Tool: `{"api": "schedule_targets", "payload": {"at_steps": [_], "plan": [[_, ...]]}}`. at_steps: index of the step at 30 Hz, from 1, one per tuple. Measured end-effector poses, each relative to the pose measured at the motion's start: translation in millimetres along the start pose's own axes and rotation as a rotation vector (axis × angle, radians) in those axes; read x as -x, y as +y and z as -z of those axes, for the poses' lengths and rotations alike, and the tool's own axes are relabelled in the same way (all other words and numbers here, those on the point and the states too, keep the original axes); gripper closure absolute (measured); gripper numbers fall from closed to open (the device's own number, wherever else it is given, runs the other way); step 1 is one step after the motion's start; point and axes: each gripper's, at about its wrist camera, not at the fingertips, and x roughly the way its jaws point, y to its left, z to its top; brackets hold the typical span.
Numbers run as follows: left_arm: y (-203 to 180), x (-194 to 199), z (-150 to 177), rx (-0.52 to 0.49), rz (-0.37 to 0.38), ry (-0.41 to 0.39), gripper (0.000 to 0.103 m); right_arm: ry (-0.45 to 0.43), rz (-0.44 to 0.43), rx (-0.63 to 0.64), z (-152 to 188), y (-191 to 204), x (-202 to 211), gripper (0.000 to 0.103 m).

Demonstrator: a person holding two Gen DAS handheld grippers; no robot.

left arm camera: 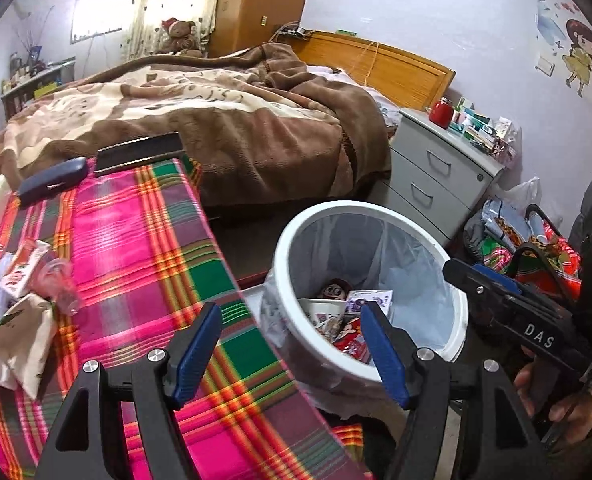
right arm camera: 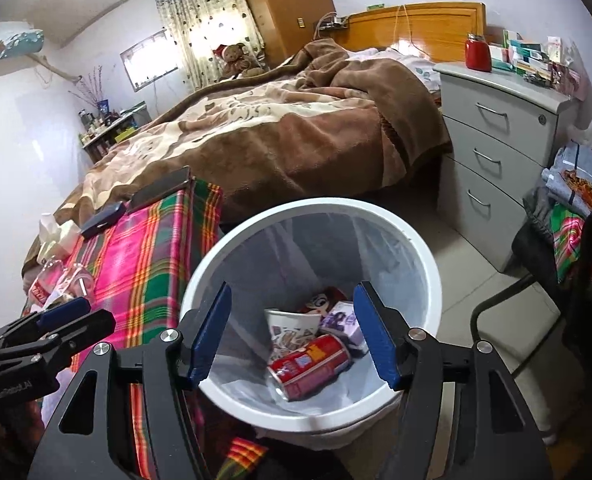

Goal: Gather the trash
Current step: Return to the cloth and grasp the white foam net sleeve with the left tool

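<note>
Both jaws empty above the bin

My right gripper (right arm camera: 292, 332) gaped empty over the bin (right arm camera: 200, 276); my left gripper (left arm camera: 292, 350), equally open and empty, was nearer the remaining trash (left arm camera: 24, 268) lying leftward on the plaid cloth (left arm camera: 144, 240).

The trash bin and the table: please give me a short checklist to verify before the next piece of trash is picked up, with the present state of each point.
1. Left gripper carries nothing: ok, only blue pads, nothing between them.
2. Right gripper carries nothing: ok, it hangs over the bin with open jaws.
3. White bin stands upright with its liner in place: ok.
4. Room left in the bin: ok, the red can and the paper cup lie low at the bottom.
5. Trash remains on the plaid tablecloth: ok, a carton and a crumpled paper bag lie there.
6. Whether the dark case counts as trash: cannot tell.
</note>
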Motion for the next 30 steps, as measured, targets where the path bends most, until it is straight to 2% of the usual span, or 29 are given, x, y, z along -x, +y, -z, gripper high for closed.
{"api": "schedule_targets", "payload": {"at_steps": [9, 17, 24, 30], "plan": [[26, 30, 18, 0.032, -0.042, -0.036, 0.032, -0.029, -0.044, 0.041, 10, 32, 9, 0.038], [59, 59, 47, 0.069, -0.124, -0.058, 0.032, -0.026, -0.1, 0.075, 23, 59, 9, 0.038], [99, 74, 82, 0.116, -0.192, -0.042, 0.032, -0.002, -0.156, 0.125, 37, 90, 3, 0.038], [128, 81, 109, 0.162, -0.215, -0.013, 0.032, 0.019, -0.197, 0.168, 45, 117, -6, 0.038]]}}
